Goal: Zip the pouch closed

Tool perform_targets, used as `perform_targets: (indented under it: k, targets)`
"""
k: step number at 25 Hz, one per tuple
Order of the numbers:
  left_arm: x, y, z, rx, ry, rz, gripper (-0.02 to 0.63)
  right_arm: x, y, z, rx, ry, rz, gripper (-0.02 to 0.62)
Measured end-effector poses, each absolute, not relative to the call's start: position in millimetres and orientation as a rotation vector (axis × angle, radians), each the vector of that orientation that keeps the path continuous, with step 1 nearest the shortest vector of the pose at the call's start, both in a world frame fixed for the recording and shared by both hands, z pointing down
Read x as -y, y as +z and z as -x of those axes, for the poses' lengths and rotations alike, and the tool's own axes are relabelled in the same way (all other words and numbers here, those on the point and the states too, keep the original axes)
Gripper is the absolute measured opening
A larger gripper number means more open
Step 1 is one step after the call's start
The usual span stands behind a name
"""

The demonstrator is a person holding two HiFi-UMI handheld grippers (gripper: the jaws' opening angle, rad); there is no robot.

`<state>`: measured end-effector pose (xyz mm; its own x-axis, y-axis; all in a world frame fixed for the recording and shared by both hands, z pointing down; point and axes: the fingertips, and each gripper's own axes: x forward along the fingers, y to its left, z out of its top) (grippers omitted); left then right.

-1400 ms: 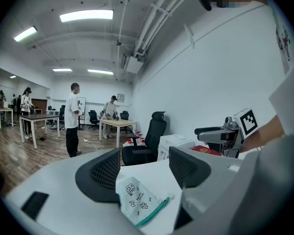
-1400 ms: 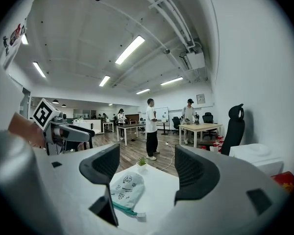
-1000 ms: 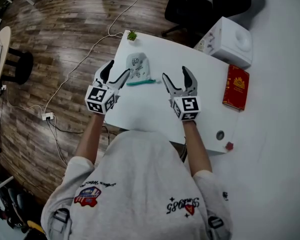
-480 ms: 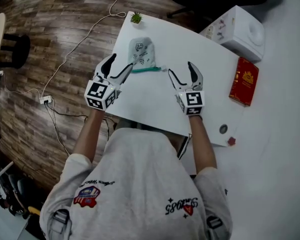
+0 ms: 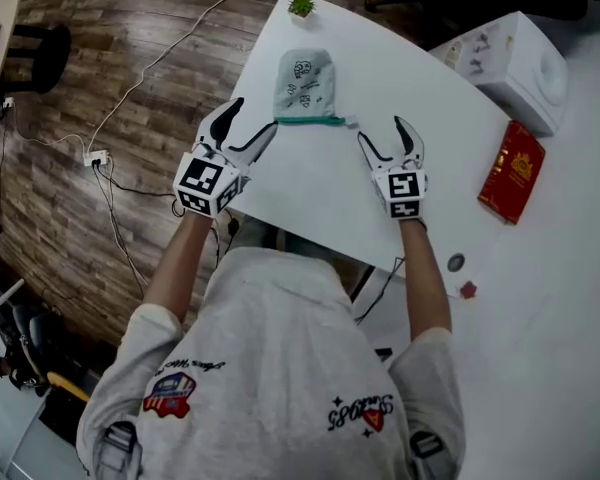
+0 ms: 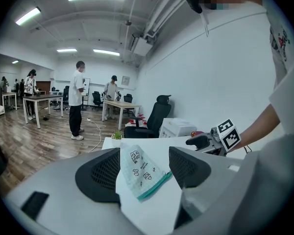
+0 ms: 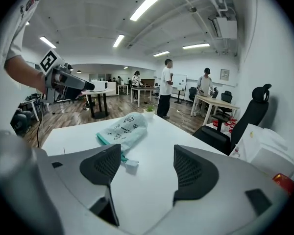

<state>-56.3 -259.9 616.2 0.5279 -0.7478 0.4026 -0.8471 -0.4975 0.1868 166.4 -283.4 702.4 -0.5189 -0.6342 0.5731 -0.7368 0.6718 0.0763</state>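
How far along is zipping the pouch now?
Done: nothing visible yet. In hand: the left tool and right tool hover open near the two ends of the teal zipper on the pale printed fabric pouch, touching nothing. Left: grip the pouch, catch the pull, zip it.

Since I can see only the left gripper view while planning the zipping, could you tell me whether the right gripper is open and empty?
Observer: Yes. The right gripper has its jaws wide apart, with only bare table between them.
Operator: Thank you. Where is the zip pull, please?
Observer: The small white zip pull lies at the right end of the pouch's teal edge. It is close in front of the right gripper's left jaw, and nothing grips it.
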Motion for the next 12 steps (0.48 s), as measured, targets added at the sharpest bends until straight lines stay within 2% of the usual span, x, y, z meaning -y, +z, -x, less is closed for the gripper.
perform_targets:
  k: [12]
  targets:
    - [242.1,636.9,80.2,1.378,0.407,-2.323,0.298,294.9,767.4,-155.3,2.127,-0.007,-0.748,0.285]
